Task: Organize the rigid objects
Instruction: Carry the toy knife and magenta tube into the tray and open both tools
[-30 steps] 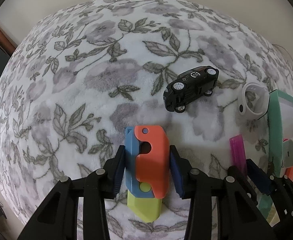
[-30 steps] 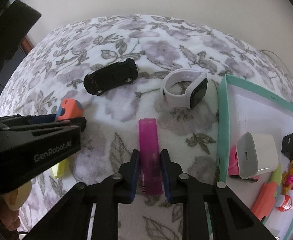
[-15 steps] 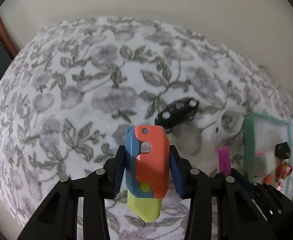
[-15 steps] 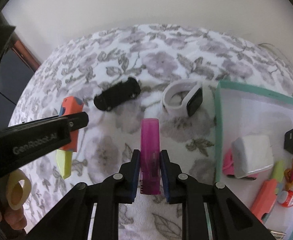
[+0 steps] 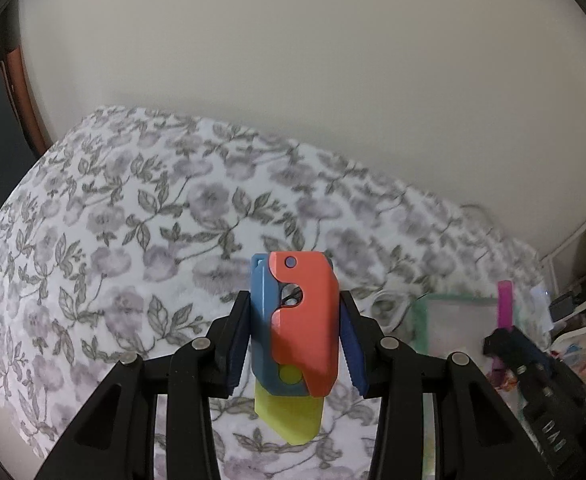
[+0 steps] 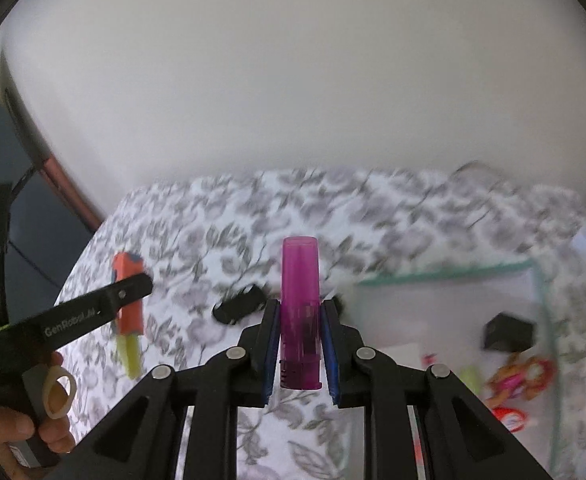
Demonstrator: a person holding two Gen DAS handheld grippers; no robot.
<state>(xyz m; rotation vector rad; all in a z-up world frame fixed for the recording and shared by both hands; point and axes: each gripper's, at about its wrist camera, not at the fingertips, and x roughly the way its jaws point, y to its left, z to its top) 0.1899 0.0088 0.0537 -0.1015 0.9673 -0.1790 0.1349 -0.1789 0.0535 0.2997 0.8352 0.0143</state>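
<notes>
My left gripper [image 5: 295, 338] is shut on an orange, blue and yellow toy knife [image 5: 297, 328] and holds it high above the floral bed cover [image 5: 113, 240]. The toy knife also shows in the right wrist view [image 6: 129, 304]. My right gripper [image 6: 299, 346] is shut on a magenta plastic lighter [image 6: 300, 304], also lifted; the lighter shows in the left wrist view [image 5: 504, 306]. A green-rimmed white tray [image 6: 453, 272] lies to the right. A black toy car [image 6: 239, 304] lies on the cover.
In the tray are a black cube [image 6: 508, 332], a pink and orange figure [image 6: 521, 376] and other small toys. A white watch [image 5: 389, 308] lies beside the tray. A pale wall stands behind the bed. A dark doorway is at the left.
Both grippers have risen and tilted up with their objects held; the bed cover, car, watch and tray have dropped lower and smaller in both views, and the wall fills the upper half.
</notes>
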